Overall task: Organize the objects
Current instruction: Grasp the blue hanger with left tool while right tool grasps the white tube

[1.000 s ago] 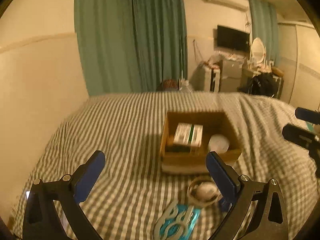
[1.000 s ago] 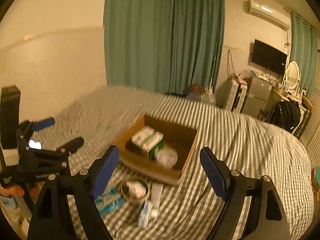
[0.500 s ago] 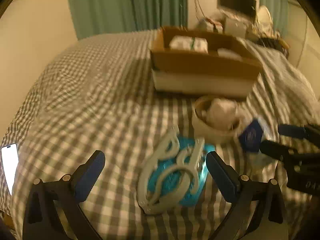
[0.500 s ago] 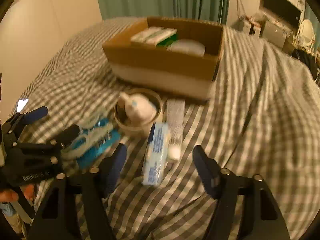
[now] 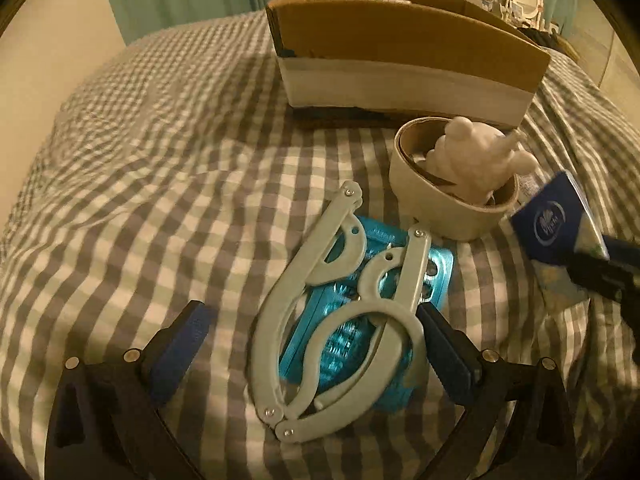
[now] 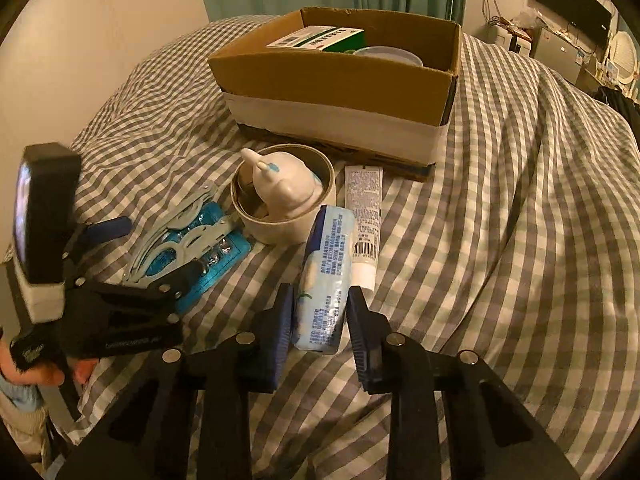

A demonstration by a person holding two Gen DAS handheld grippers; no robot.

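At the lower centre of the right wrist view, the right gripper (image 6: 318, 314) is clenched on a tissue pack (image 6: 326, 276) lying on the checked bed (image 6: 500, 208). In the left wrist view, the left gripper (image 5: 308, 344) is spread wide around a folding hanger (image 5: 320, 320) on a blue packet (image 5: 352, 336). A tape roll (image 5: 436, 208) holding a white toy (image 5: 468, 160) sits before the cardboard box (image 5: 400, 48).

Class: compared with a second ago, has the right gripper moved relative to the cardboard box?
Yes. The right gripper has dropped and come closer to the box, and its fingers now flank the tissue pack on the bed in front of it.
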